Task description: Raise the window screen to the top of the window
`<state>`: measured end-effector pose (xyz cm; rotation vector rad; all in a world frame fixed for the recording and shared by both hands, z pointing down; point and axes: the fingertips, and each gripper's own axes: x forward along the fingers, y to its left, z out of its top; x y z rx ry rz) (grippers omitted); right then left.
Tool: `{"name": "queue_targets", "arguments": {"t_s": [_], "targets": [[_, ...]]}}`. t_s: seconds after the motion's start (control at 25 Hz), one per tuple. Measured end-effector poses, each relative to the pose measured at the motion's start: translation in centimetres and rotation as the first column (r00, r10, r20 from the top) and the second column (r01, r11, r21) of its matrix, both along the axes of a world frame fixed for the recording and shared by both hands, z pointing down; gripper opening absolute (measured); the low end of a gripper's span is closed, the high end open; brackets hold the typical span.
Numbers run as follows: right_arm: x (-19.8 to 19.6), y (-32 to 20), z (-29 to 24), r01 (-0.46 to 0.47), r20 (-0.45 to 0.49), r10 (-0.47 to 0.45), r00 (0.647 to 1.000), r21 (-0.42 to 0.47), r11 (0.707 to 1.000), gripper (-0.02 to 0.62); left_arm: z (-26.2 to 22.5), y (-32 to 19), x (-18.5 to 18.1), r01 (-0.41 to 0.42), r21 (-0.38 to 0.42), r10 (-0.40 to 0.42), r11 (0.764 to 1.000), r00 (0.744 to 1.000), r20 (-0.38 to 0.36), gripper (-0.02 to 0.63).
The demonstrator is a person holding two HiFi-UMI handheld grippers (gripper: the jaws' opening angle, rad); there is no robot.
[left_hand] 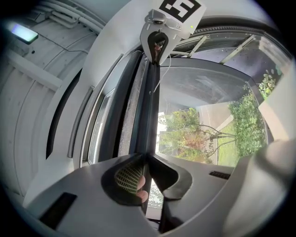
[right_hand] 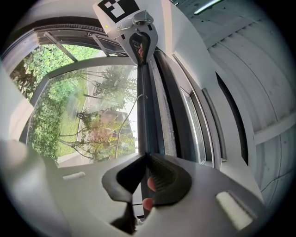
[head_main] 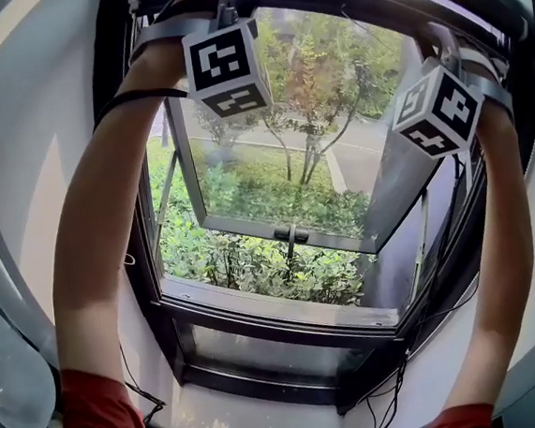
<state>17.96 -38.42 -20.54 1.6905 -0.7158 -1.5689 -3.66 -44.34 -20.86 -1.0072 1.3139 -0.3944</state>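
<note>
left gripper (left_hand: 147, 156) clamped on screen bar (left_hand: 149, 106), left end | right gripper (right_hand: 147, 156) clamped, right end | bar judged stiff, light; hold both ends level

The left gripper (left_hand: 147, 156) has shells of smooth, matt grey plastic, and the pad (left_hand: 128, 175) inside its left jaw is a pale, rough grid. Clamped between the jaws runs the bar (left_hand: 149, 111), dark and matt, probably painted metal, though the view is too soft to be sure. Just left of it the mesh (left_hand: 128, 125) looks like a fine grey weave. Beyond the right jaw the pane (left_hand: 203, 134) is glossy glass. The right gripper (right_hand: 147, 155) is the same grey plastic, the pad inside its right jaw dark and ribbed. The cube (head_main: 227, 68) wears matt black-and-white print.
</note>
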Motion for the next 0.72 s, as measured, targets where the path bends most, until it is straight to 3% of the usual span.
{"name": "queue_targets", "arguments": {"t_s": [0.24, 0.72], "targets": [[0.1, 0.2, -2.8, -0.021, 0.014, 0.021, 1.000, 0.017, 1.000, 0.040, -2.9, 0.3, 0.2, 0.043, 0.059, -0.042, 0.997, 0.999, -0.027, 0.041], [0.3, 0.0, -5.7, -0.035, 0.011, 0.034, 0.999, 0.059, 0.998, 0.041, -5.8, -0.1, 0.4, 0.095, 0.094, -0.089, 0.991, 0.994, -0.070, 0.041]]}}
